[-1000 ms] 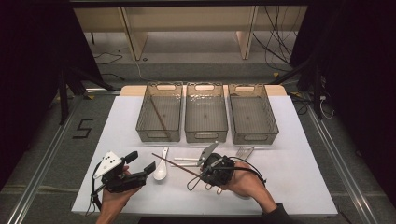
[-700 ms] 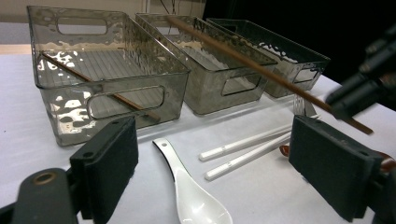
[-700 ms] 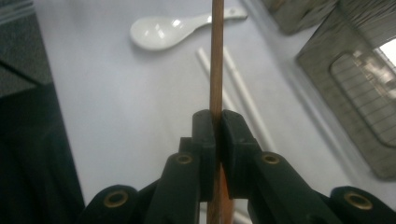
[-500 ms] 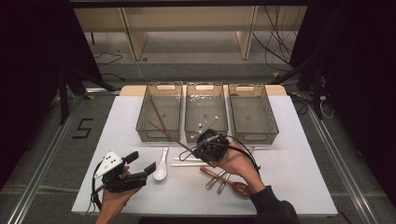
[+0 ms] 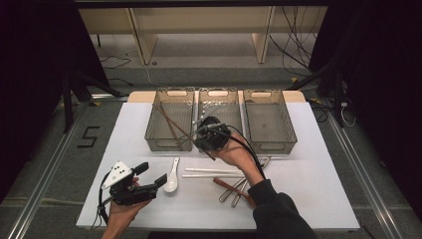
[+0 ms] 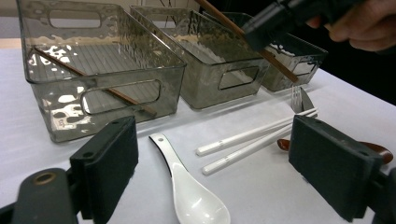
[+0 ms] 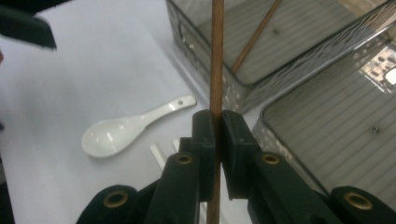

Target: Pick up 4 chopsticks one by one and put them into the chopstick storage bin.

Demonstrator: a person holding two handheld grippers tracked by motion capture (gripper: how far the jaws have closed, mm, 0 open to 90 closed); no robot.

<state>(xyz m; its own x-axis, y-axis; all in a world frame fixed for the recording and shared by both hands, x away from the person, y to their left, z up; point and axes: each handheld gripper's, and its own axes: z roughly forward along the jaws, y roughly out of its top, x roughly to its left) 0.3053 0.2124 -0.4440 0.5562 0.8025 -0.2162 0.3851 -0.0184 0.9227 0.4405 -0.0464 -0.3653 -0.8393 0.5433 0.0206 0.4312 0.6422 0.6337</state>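
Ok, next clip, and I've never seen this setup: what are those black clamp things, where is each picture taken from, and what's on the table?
A person holds a hand-operated two-jaw gripper in each hand. One camera looks down from above; one rides on each gripper. The right gripper is shut on a brown wooden chopstick above the left smoky plastic bin, which already holds a second brown chopstick. The left gripper rests open. On the white table lie a white ceramic soup spoon, two white chopsticks and some metal cutlery.

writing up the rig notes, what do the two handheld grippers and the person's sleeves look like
Both grippers are black. The left gripper has blocky rectangular jaws, a grey three-cornered plate with dark dots on top and a black cable trailing behind. The right gripper has brass-coloured screws at its jaw bases and a black cable. The right arm wears a dark sleeve.
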